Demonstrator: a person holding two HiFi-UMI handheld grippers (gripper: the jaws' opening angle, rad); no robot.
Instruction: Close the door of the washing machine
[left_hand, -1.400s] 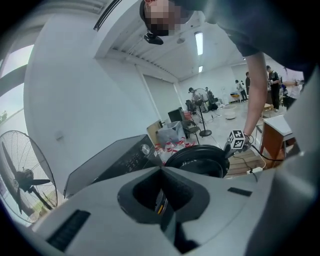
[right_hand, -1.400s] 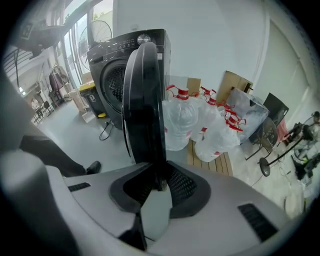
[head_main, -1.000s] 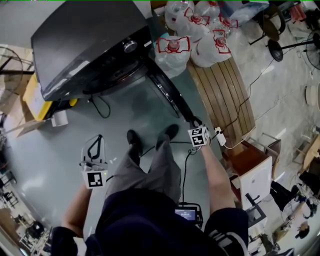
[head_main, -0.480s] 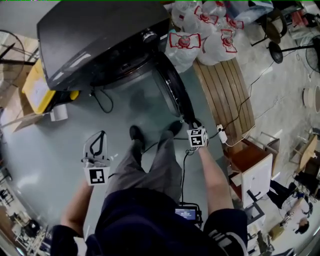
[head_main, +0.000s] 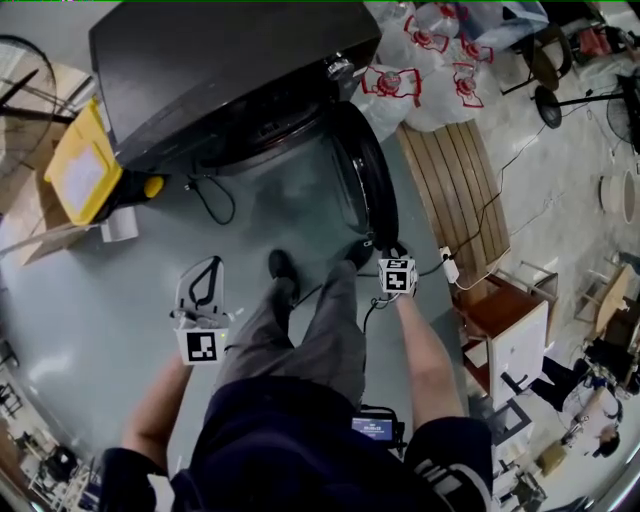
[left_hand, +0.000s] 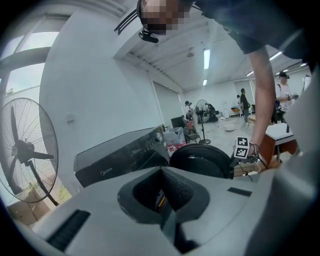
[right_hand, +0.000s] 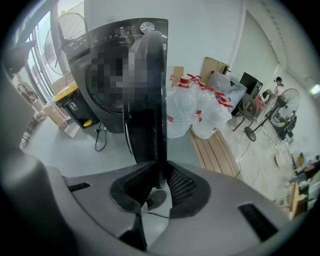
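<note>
1. Clear plastic jugs (head_main: 395, 85) with red caps cluster just right of the washing machine (head_main: 230, 70); what they hold cannot be told. A yellow-lidded bin (head_main: 85, 170) stands at the machine's left.
2. The round, glossy dark door (head_main: 365, 185) stands swung out from the machine's front.
3. The left gripper view shows the door's face as a full disc; the right gripper view shows it edge-on.
4. The right gripper (head_main: 384, 248) clamps the door's rim between ribbed pads.
5. The left gripper (head_main: 205, 268), well clear of the machine, has its jaws together on nothing.
</note>
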